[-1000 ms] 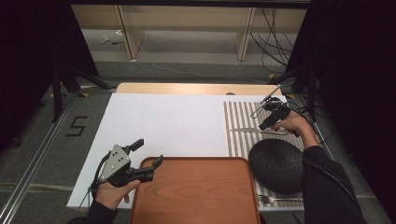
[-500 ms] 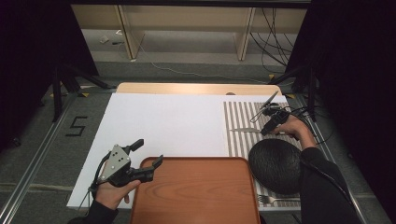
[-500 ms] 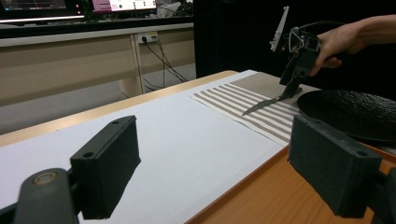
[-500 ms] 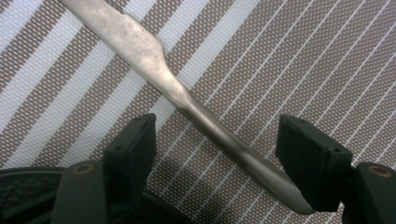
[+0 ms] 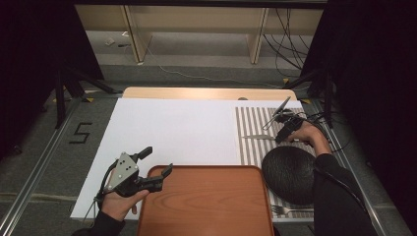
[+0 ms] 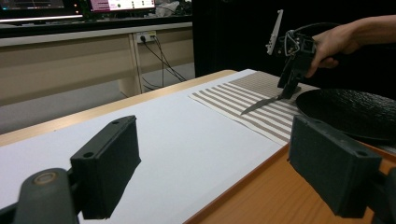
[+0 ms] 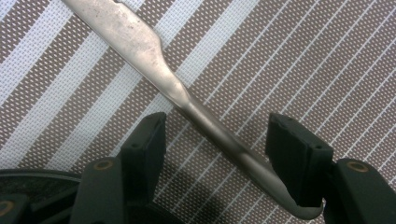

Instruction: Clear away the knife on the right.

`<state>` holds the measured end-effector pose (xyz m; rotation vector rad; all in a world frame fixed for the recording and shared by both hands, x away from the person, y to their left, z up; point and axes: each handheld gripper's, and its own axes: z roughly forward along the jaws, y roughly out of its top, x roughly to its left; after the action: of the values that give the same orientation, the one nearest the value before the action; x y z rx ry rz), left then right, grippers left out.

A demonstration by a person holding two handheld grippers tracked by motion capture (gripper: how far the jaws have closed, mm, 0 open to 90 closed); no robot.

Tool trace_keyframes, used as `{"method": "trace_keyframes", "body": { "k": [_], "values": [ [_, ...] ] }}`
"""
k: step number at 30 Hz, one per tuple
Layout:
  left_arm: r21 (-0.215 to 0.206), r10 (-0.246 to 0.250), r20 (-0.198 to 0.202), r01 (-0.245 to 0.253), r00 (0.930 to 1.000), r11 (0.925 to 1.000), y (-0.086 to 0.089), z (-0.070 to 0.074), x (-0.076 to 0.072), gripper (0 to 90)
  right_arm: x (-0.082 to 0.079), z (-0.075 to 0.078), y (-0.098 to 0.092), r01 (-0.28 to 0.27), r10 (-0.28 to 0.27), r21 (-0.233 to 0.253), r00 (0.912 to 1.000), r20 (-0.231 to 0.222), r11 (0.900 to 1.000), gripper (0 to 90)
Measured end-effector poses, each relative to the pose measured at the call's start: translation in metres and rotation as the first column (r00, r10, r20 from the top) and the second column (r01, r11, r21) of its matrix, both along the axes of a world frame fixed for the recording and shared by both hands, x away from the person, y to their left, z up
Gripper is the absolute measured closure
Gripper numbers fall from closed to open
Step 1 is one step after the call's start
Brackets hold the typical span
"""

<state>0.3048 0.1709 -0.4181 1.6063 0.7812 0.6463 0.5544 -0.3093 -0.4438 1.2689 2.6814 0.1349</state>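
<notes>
My right tongs stand open astride the knife, whose blade tip is cut off in the right gripper view. It is dull, smudged steel on the striped mat. My left tongs gape empty.

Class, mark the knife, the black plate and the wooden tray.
knife point(image 7: 140, 46): right gripper view, on the blade.
black plate point(image 5: 287, 174): high view, on its centre.
wooden tray point(image 5: 206, 206): high view, on its bare floor.

Black gripper, dark sleeves
</notes>
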Motion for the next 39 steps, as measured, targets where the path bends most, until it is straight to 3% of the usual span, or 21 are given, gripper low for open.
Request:
{"method": "trace_keyframes", "body": {
  "k": [5,8,12,21,30,39],
  "values": [
    [-0.001,0.002,-0.001,-0.002,1.0000,1.0000,0.0004,-0.0001,0.0006,16.0,0.0013,-0.0015,0.0043,-0.004,0.004,-0.011,1.0000,-0.005,1.000,41.4],
    [-0.001,0.005,-0.001,-0.005,1.0000,1.0000,0.0007,-0.0001,0.0003,16.0,0.0016,-0.0047,0.0060,-0.002,0.002,-0.041,1.0000,-0.007,0.999,43.3],
    [-0.001,0.004,-0.002,-0.004,1.0000,1.0000,0.0007,-0.0004,0.0004,16.1,0.0013,-0.0048,0.0051,0.001,-0.002,-0.034,0.9999,-0.016,0.999,47.4],
    [-0.004,0.009,-0.006,-0.009,0.9999,0.9999,0.0009,-0.0006,0.0008,16.1,0.0018,-0.0048,0.0083,-0.040,0.038,-0.054,0.9989,-0.026,0.998,52.9],
    [-0.002,0.011,-0.008,-0.011,0.9999,0.9999,0.0011,-0.0007,0.0003,16.2,0.0007,-0.0046,0.0069,-0.031,0.030,-0.004,0.9981,-0.053,1.000,66.3],
    [0.001,0.015,-0.004,-0.015,0.9999,0.9999,0.0017,0.0001,0.0000,16.5,-0.0021,-0.0046,0.0086,-0.060,0.060,0.003,0.9968,-0.053,0.998,75.7]
  ]
}}
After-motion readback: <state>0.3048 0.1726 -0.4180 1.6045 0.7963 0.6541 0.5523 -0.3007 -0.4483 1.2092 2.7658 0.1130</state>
